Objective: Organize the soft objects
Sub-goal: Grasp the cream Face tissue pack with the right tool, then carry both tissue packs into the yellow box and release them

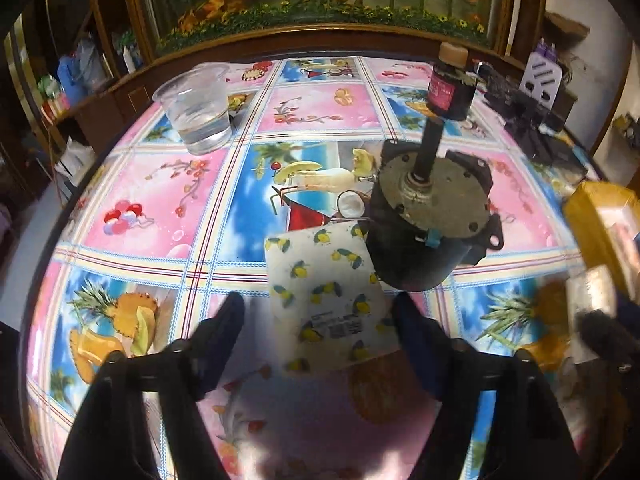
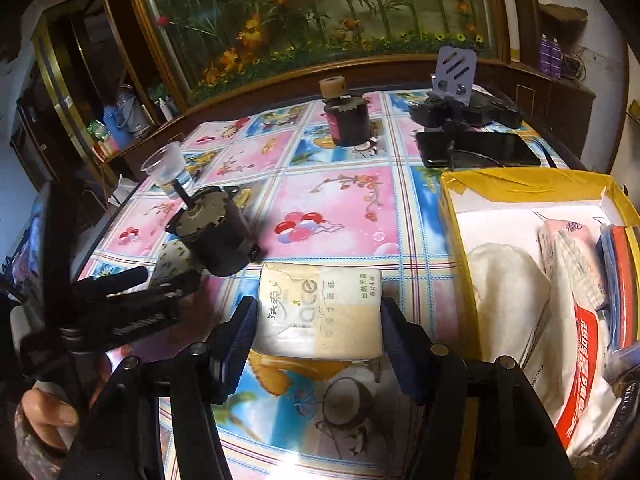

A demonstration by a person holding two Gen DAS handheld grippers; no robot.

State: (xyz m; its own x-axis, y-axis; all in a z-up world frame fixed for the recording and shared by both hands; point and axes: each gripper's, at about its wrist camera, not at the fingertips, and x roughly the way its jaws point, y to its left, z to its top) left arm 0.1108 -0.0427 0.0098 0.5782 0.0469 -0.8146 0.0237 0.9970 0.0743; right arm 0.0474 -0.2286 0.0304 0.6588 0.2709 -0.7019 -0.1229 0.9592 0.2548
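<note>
Here the right gripper [image 2: 316,322] has both blue pads pressed against the two ends of a cream tissue pack [image 2: 320,312], clamping it just above the tablecloth [image 2: 340,200], which is printed with pink and blue fruit squares. Just to the right of that pack stands a yellow cardboard box [image 2: 452,208] with white inner walls; inside it lie a white cloth bundle [image 2: 508,284], a pink tissue pack [image 2: 572,256] and a red-and-white packet [image 2: 588,356], side by side and touching. The left gripper [image 1: 318,312] reaches toward a white tissue pack with a lemon print [image 1: 328,288]; its right finger [image 1: 412,332] overlaps the pack's right edge, while its left finger [image 1: 224,328] stands clear of the pack with tablecloth showing between, so the jaws are parted and not gripping. The lemon pack lies on the cloth, its far right corner tucked against a dark round motor [image 1: 424,216] with a shaft pointing up. Farther back on the left is a clear plastic cup [image 1: 200,108] holding some water, and at the far right a dark jar [image 1: 450,84] with a tan cap. From the right wrist view, a phone [image 2: 480,148] lies flat beyond the box, with a black stand [image 2: 460,108] behind it. A person's hand [image 2: 48,416] shows at the lower left, holding the left gripper's handle.
</note>
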